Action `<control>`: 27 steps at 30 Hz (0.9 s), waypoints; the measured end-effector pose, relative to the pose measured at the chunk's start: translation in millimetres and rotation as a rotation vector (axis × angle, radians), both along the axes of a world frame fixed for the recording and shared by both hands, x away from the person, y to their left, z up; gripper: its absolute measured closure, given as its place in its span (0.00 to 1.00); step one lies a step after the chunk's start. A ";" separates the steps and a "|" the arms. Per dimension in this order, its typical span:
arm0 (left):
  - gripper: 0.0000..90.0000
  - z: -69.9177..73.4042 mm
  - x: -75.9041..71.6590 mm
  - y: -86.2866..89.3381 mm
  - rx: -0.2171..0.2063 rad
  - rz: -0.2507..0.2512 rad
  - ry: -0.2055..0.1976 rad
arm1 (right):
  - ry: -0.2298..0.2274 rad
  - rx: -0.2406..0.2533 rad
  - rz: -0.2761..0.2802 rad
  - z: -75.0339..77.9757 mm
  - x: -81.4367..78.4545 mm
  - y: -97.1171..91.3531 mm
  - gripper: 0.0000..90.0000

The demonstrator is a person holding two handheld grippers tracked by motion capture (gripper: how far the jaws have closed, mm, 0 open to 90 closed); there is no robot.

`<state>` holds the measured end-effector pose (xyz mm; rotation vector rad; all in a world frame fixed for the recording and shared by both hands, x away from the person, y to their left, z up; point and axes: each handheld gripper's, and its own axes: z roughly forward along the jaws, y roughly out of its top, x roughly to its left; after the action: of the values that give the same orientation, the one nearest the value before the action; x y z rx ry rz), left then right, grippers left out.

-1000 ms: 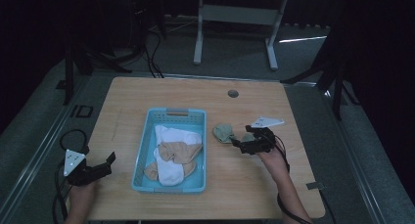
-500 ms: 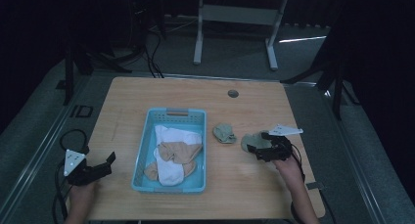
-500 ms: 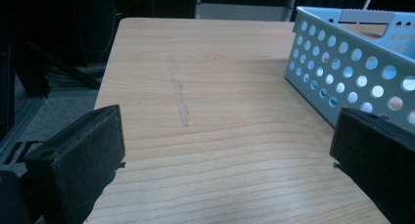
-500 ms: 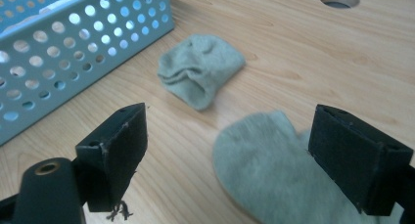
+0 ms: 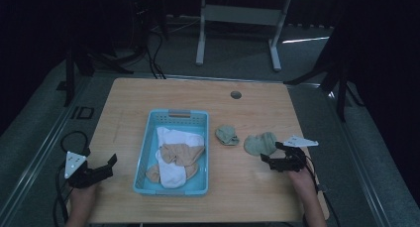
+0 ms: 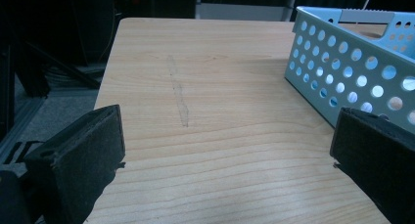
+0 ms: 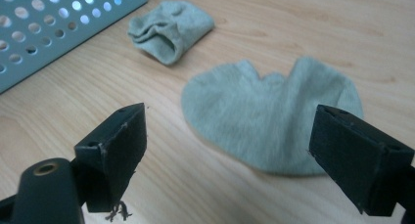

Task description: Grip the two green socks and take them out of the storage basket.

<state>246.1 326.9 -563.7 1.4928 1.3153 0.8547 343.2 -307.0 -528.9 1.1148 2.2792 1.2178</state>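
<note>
**Mia:** What is sitting on the big wooden table (image 5: 148, 98)?

**Sam:** A blue basket (image 5: 171, 117) is sitting in the middle. White and tan socks (image 5: 177, 156) are lying inside it. Two green socks are lying on the wood to the right of the basket.

**Mia:** Which green sock is the one to grab?

**Sam:** I am thinking it is the flat green sock (image 7: 274, 121). It is lying spread out right in front of the right gripper (image 5: 274, 154). The rolled green sock (image 7: 169, 28) is lying farther off, closer to the basket.

**Mia:** Which way is the flat sock pointing?

**Sam:** In the right gripper view its long side is running across, from one jaw to the other, with the rounded edge facing the gripper. So the gripper is looking at the wide side, not at an end.

**Mia:** Are the jaws holding anything?

**Sam:** No. The right jaws are standing wide apart with nothing between them, just short of the sock.

**Mia:** What about the left gripper (image 5: 101, 168)?

**Sam:** It is sitting near the left front corner of the table, and its jaws are spread wide too, holding nothing. The basket is standing between it and the green socks, so the right hand (image 5: 301, 180) is much nearer.
</note>
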 end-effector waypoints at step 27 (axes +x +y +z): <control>0.00 0.0 -0.1 0.6 -0.002 -0.003 0.000 | 0.000 0.002 -0.151 -21.9 -37.9 -41.1 0.15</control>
<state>246.0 327.5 -563.7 1.4929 1.3134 0.8507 305.3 -348.1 -550.8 1.2629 2.1503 1.1612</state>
